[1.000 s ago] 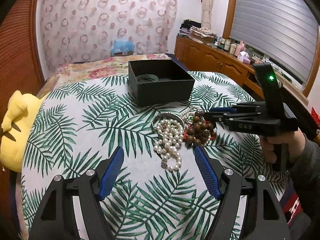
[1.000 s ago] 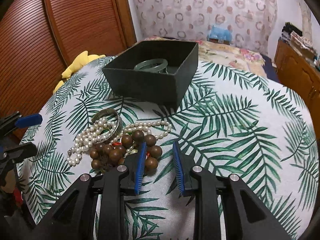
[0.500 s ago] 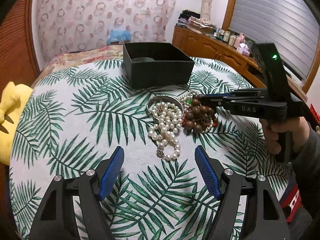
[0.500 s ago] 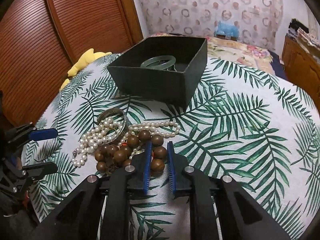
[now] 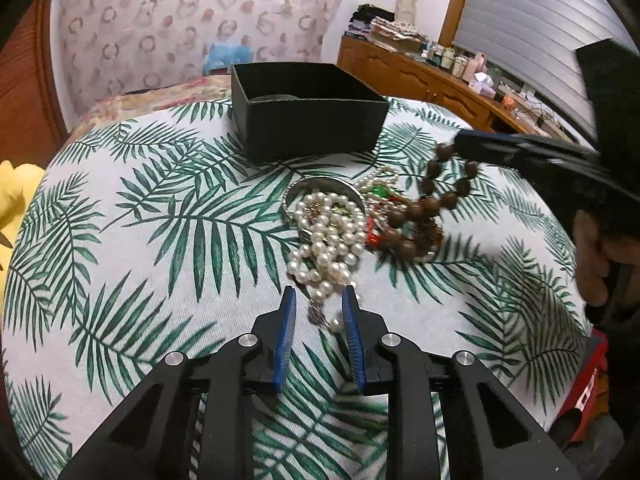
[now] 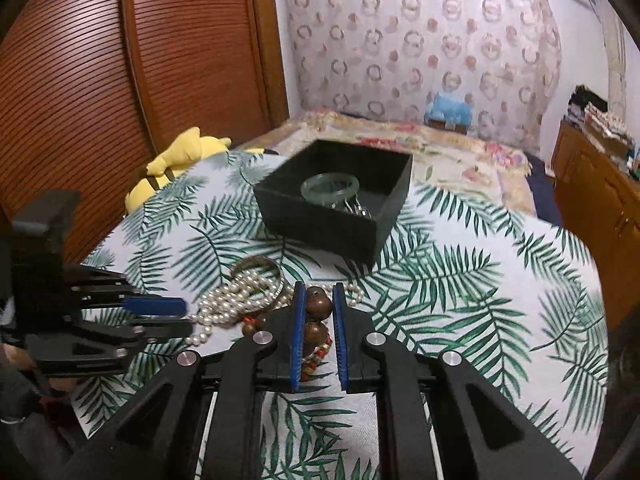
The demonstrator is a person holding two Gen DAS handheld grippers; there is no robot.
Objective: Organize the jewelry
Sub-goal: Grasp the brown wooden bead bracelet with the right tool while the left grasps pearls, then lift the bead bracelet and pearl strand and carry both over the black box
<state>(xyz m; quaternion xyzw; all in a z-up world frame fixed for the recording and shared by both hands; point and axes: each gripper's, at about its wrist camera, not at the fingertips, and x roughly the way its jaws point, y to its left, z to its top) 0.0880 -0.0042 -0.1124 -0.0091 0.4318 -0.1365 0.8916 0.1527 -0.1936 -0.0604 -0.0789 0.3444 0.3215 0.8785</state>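
Observation:
A pile of jewelry lies on the palm-leaf cloth. My right gripper (image 6: pixel 316 300) is shut on a brown wooden bead bracelet (image 6: pixel 318 308) and lifts it; in the left wrist view the bracelet (image 5: pixel 444 196) hangs from the right gripper (image 5: pixel 460 144), its lower part still in the pile. My left gripper (image 5: pixel 318 300) has its jaws narrowed around the near end of the white pearl necklace (image 5: pixel 326 236), a gap still showing beside the pearls. An open black box (image 6: pixel 336 204) behind the pile holds a green bangle (image 6: pixel 330 186).
A metal bangle (image 5: pixel 320 184) and red and green bead pieces (image 5: pixel 378 216) lie in the pile. A yellow plush toy (image 6: pixel 176 160) sits at the table's left edge. A wooden dresser (image 5: pixel 420 76) stands at the right.
My right gripper closed on the brown bead bracelet and raised it off the pile. My left gripper moved forward to the pearl necklace and narrowed its jaws around its end.

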